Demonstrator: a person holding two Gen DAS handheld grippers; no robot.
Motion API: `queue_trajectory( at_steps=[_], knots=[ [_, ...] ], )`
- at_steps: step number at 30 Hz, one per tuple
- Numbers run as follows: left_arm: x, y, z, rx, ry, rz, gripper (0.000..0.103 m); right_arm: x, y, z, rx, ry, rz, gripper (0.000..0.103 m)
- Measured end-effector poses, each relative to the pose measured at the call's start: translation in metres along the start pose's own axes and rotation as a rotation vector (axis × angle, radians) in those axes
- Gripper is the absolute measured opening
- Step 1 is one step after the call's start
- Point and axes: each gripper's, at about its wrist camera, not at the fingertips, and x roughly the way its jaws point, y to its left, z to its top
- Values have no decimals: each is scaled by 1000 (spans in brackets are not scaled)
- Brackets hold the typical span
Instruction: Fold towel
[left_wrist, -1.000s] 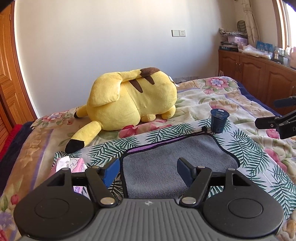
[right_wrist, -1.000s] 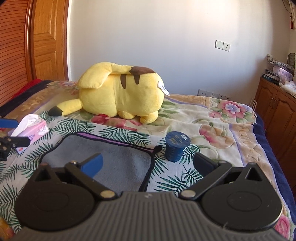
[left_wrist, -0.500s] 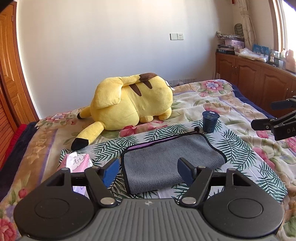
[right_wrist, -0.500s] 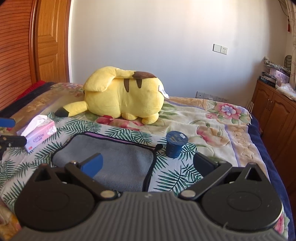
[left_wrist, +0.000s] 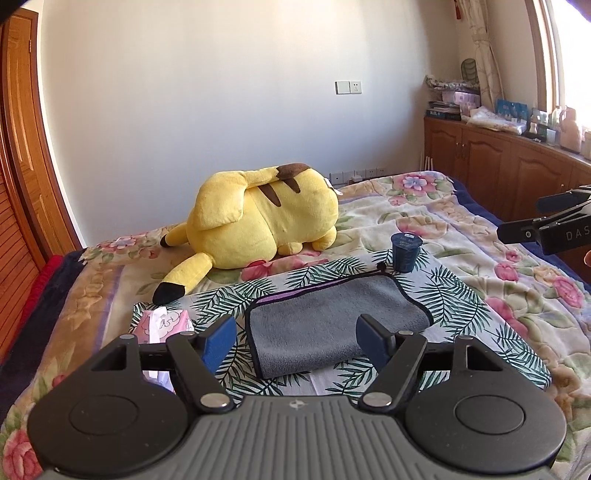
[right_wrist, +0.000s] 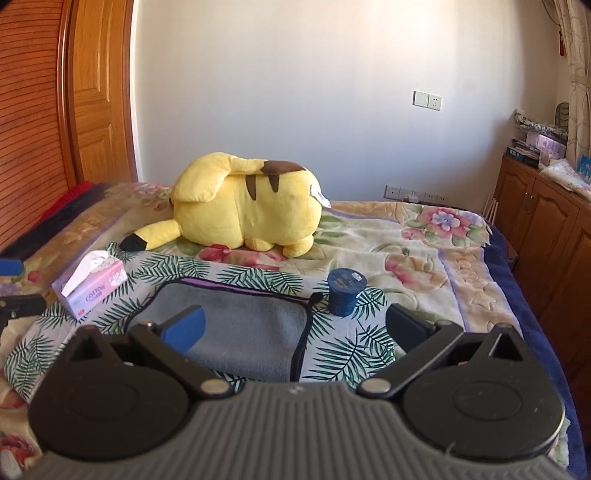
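A grey towel (left_wrist: 332, 321) with a dark border lies folded flat on a palm-leaf cloth (left_wrist: 454, 295) on the bed; it also shows in the right wrist view (right_wrist: 240, 328). My left gripper (left_wrist: 295, 338) is open and empty, held above and in front of the towel's near edge. My right gripper (right_wrist: 295, 325) is open and empty, also above and short of the towel. The right gripper shows at the right edge of the left wrist view (left_wrist: 550, 229).
A yellow plush toy (left_wrist: 258, 218) lies behind the towel. A dark blue cup (left_wrist: 405, 251) stands at the towel's far right corner. A pink tissue box (right_wrist: 90, 284) sits left of the towel. Wooden cabinets (left_wrist: 517, 166) line the right wall.
Both grippers have pulled back and up from the towel, which now looks smaller and farther. Both stay open and empty.
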Motion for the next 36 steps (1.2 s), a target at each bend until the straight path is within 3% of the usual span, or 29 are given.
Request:
queue_trajectory(
  at_steps=[7,17,22,25,36],
  knots=[
    [-21,-3,-10,-24,-3,-4,55,-18,4,-1,-13,-11,-18,103],
    [-60,-17,-20,-32,-25,-19,65,-44,5,-11,14,-24,-5,103],
    [-76,-22,-22,-45,-47,-12,74,-57,6,-15,19,-36,-4,103],
    [-85,-25,-25,-65,-67,2,85,-64,6,-19,18,-37,-7,103],
    [-111,-37,-49,-103,-82,-1,87,-87,13,-48,56,-40,6,103]
  ],
)
